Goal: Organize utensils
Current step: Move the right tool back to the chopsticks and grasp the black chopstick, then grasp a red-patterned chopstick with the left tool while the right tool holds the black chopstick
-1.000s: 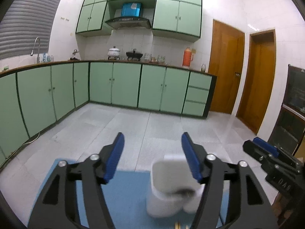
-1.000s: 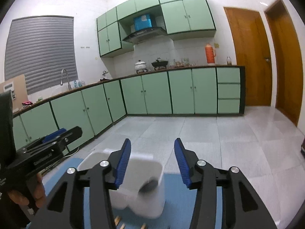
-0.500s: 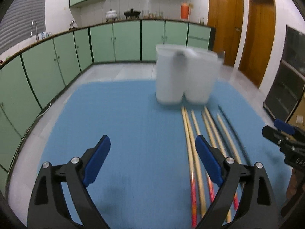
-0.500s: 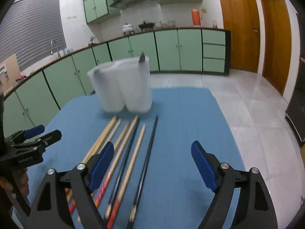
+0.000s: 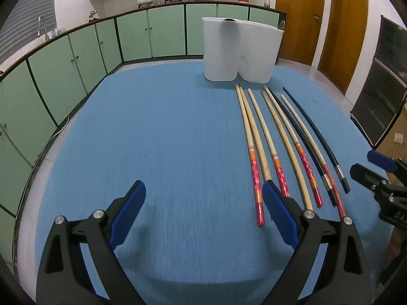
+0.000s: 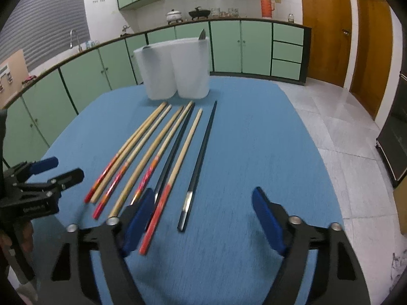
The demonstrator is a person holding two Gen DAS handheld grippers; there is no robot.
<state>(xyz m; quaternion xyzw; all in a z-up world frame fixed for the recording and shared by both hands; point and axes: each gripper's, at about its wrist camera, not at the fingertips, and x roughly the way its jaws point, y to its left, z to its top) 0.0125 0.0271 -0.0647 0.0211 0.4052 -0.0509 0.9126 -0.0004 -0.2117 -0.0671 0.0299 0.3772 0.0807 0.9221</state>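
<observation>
Chopsticks (image 5: 285, 137): row on blue bench (image 5: 165, 139) before white holder (image 5: 240, 50) (contents mostly hidden) | left gripper (image 5: 203, 213): fingers apart, empty | right gripper (image 6: 203, 218): fingers closing, hiding chopstick ends.

Green cabinets (image 6: 255, 47), white tiled wall (image 6: 193, 2), wooden doors (image 6: 328, 28), pale tiled floor (image 6: 338, 132)

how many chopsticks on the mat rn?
8, side by side on the blue mat before the white holder. Left to right: five bamboo, one black, one bamboo, one black. The holder may hide more.
</observation>
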